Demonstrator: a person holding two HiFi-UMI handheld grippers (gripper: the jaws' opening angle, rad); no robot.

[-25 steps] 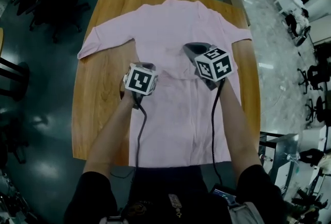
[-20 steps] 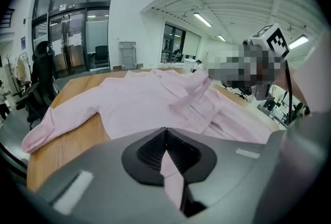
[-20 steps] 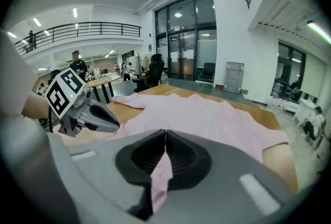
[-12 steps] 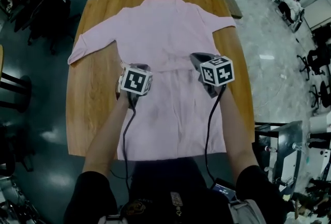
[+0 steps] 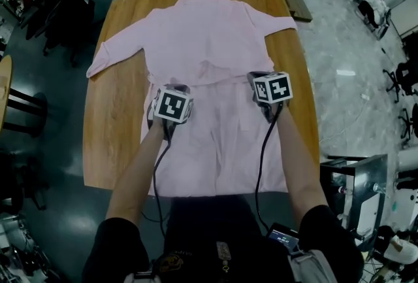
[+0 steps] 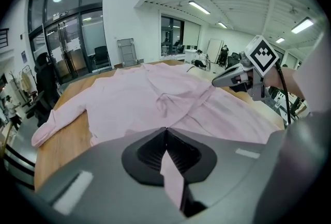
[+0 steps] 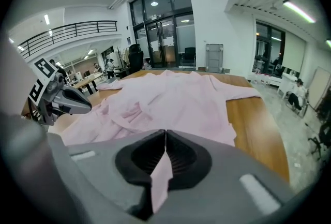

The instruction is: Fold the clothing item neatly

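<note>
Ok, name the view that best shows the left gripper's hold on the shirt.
The left gripper view: the left gripper has its jaws closed on a pink fold of the shirt. The head view hides the jaws under the marker cube; the right gripper view shows it side-on.

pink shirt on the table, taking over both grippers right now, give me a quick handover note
Left gripper: shut on a pinch of the pink shirt, mid-body.
Right gripper: shut on the same shirt, mid-body, other side.
Shirt lies spread on the wooden table, both sleeves out, cloth ridged between the grippers.
Done: no finished fold visible.
Left: fold sleeves and body.
</note>
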